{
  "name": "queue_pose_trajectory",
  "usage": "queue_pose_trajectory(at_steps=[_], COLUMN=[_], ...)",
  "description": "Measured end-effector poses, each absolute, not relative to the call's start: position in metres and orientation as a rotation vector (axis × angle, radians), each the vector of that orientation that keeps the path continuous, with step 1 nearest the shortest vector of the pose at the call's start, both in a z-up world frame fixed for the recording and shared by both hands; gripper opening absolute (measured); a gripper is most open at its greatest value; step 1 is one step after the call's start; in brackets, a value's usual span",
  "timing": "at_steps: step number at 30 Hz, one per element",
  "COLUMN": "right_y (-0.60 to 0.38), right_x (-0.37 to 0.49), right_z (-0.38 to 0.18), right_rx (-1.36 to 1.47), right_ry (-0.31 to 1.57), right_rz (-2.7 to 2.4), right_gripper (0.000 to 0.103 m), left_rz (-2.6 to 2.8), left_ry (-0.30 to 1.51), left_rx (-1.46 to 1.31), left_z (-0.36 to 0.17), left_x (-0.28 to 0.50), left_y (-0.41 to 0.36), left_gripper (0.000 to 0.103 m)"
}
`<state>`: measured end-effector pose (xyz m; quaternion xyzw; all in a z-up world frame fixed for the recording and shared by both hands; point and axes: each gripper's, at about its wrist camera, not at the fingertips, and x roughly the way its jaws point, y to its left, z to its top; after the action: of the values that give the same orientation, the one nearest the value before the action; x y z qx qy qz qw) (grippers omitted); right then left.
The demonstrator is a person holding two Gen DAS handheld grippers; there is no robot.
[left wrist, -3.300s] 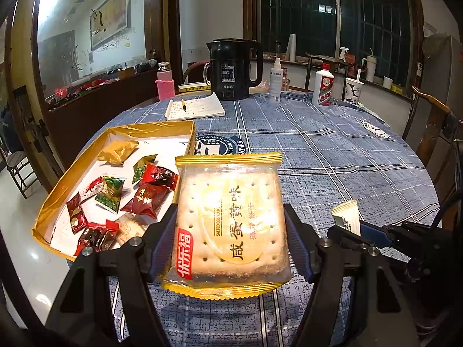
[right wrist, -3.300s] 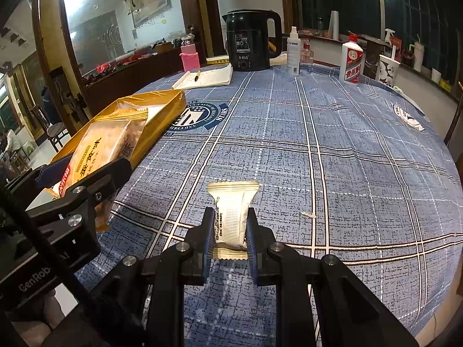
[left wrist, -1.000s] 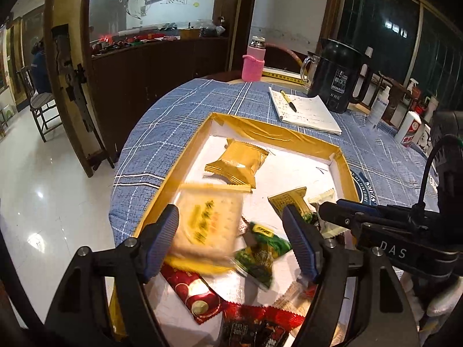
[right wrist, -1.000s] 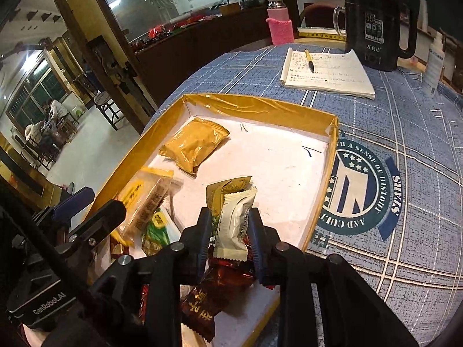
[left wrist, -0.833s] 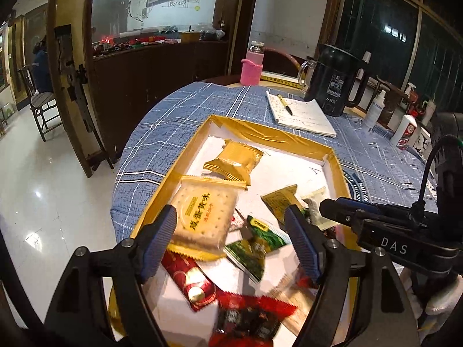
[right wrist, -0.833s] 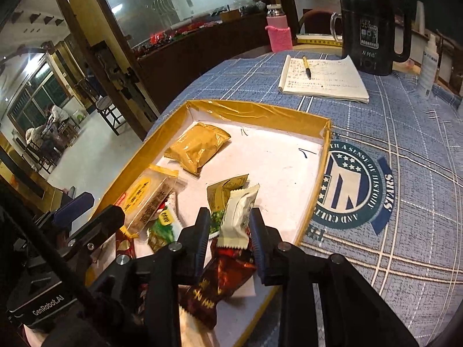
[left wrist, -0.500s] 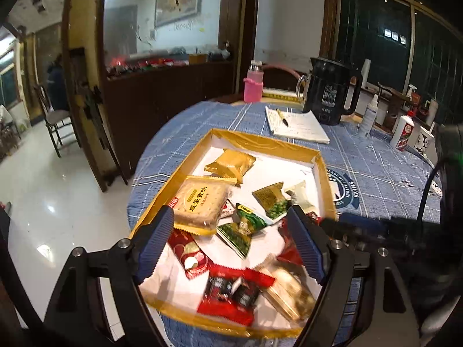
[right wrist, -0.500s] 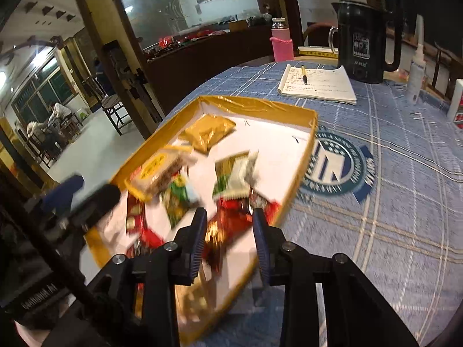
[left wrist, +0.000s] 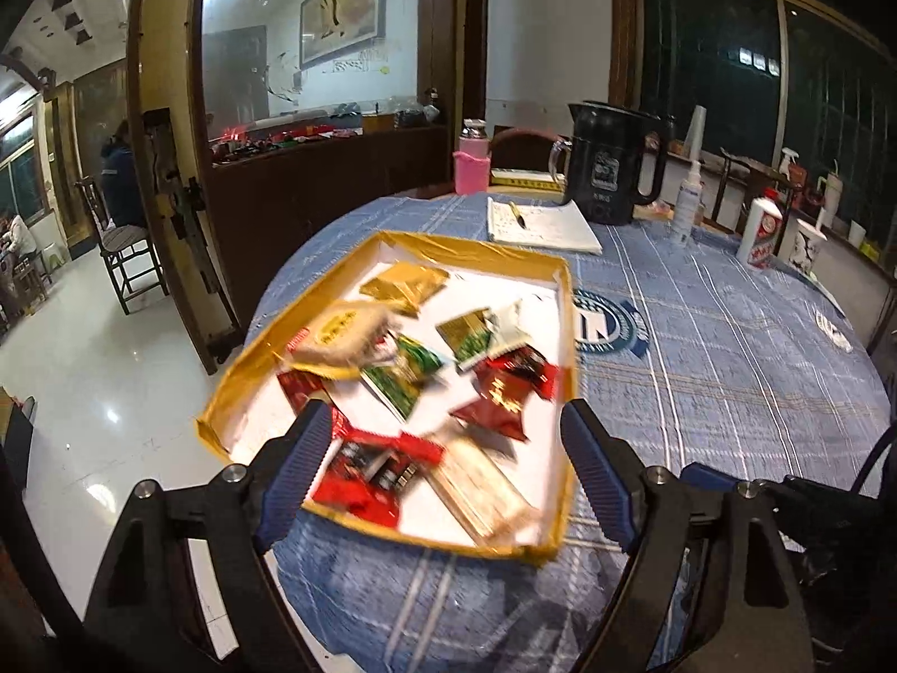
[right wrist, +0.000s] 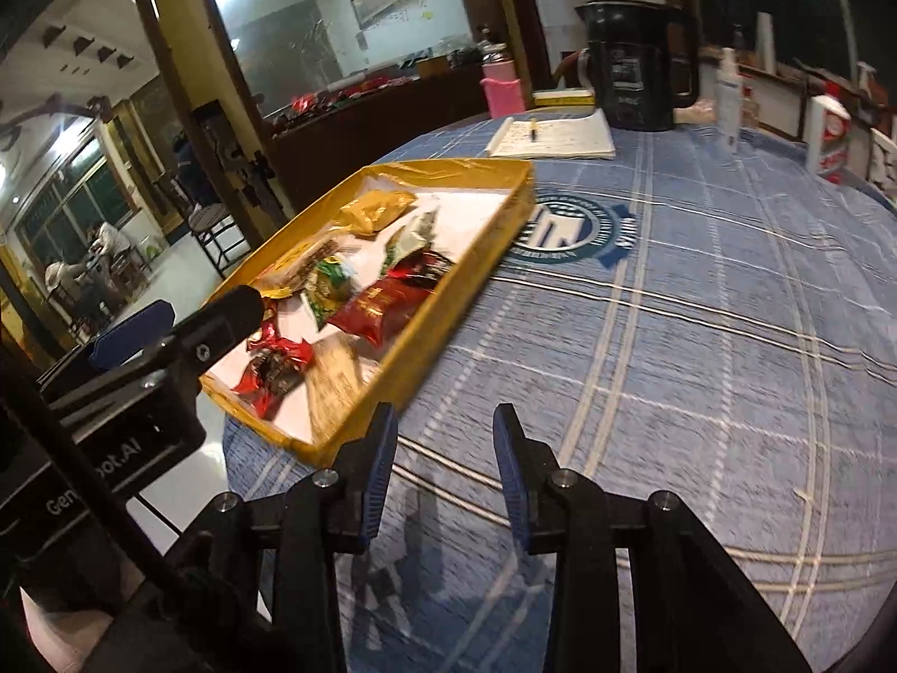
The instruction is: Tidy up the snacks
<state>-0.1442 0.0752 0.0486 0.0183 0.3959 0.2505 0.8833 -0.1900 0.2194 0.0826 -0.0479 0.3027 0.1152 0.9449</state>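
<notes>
Snacks lie together in the gold tray (left wrist: 507, 257), which rests on the blue plaid tablecloth (left wrist: 729, 370) near the table's edge. In the left wrist view we see the large cracker pack (left wrist: 336, 339) toward the tray's left side, partly over a red wrapper, with the gold packet (left wrist: 405, 289) beyond it near the far wall. We see the small white packet (left wrist: 513, 321) toward the tray's right wall, touching a green-and-gold wrapper beside it. Red and green wrappers fill the middle, and a red-and-black pack (left wrist: 373, 468) lies at the near end beside a pale clear-wrapped bar. The left gripper (left wrist: 443, 468) hovers over the tray's near end; its jaws have just been opening, they stand wide apart, and no pad presses on any snack. The right gripper (right wrist: 443, 457) hangs over bare tablecloth just beside the tray's near corner; its jaws have also just been opening, they stand moderately apart, and nothing is between them. In the right wrist view we see the left gripper's body at the left edge, overlapping the tray's near left side. Beyond the tray we see an open notebook (left wrist: 541, 224) with a pen on it, a black kettle (left wrist: 608, 168), a pink bottle (left wrist: 470, 160) and a white bottle (left wrist: 759, 233).
</notes>
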Motion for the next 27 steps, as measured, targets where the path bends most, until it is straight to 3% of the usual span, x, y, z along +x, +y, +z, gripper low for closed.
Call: queue_pose_trajectory(at_steps=[27], right_y=[0.021], right_x=[-0.176], right_z=[0.053], right_rx=[0.094], right_ry=[0.748], right_rz=[0.445], right_gripper=[0.040], left_rz=[0.194], left_ry=[0.560], left_rx=[-0.013], left_z=[0.097], left_x=[-0.208], left_y=[0.156], left_gripper=[0.084])
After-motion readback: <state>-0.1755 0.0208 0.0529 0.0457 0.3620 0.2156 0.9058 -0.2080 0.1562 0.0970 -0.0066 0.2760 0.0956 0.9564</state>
